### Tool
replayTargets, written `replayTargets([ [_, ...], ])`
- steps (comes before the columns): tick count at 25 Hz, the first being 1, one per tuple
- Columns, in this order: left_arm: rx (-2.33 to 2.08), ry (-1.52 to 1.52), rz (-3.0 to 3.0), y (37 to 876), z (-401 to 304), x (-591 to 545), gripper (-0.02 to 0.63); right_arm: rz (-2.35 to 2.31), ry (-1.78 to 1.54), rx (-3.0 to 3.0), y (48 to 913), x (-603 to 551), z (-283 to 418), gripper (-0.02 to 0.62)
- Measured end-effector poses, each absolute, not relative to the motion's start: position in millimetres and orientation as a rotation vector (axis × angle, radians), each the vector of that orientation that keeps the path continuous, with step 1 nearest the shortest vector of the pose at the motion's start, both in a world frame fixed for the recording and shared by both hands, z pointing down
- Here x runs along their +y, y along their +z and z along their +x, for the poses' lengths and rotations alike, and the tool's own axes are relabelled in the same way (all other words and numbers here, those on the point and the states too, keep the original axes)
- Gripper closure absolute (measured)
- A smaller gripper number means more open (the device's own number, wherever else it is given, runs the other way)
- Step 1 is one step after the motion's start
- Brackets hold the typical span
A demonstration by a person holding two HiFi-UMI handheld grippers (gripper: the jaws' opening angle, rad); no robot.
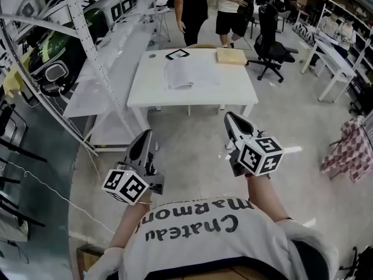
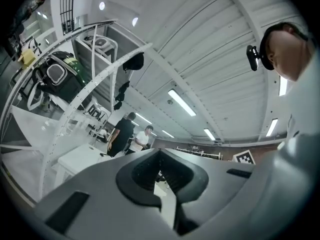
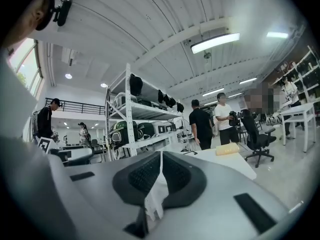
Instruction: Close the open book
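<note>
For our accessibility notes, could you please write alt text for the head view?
Seen from above, a person holds the left gripper and right gripper, both shut, over the floor short of a white table. An open book lies on it near a flat tan object, and two people stand beyond.

print on a shirt, coded markers on the tools
the white shirt (image 1: 198,226) at the foot of the head view carries dark lettering, upside down to the camera, reading "chateau marmon", its end lost at a fold. the left tool (image 1: 145,136) and right tool (image 1: 230,118) each carry a cube with square black-and-white markers.
</note>
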State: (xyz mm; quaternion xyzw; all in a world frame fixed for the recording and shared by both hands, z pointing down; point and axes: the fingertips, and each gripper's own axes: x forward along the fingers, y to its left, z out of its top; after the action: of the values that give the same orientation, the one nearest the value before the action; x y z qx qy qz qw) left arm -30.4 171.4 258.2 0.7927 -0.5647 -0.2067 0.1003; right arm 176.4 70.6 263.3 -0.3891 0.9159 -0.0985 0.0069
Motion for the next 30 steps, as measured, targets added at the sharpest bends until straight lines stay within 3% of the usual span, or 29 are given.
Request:
replayTargets([
  [15, -1.612, -0.561, 2.336, 272.8, 7.2, 94.7, 0.583, -1.307, -0.354, 2.789, 275.8, 10.8, 230.6, 0.565],
  [23, -1.525, -0.565, 2.355, 285.9, -8.0, 43.1, 0.583, -1.38, -0.363, 2.779, 284.8, -27.1, 212.8, 0.565],
  [30, -1.486, -0.522, 2.384, 286.0, -62.1, -23.1, 0.583, -1.441, -0.403, 2.746, 286.3, -88.5, 164.3, 0.565],
])
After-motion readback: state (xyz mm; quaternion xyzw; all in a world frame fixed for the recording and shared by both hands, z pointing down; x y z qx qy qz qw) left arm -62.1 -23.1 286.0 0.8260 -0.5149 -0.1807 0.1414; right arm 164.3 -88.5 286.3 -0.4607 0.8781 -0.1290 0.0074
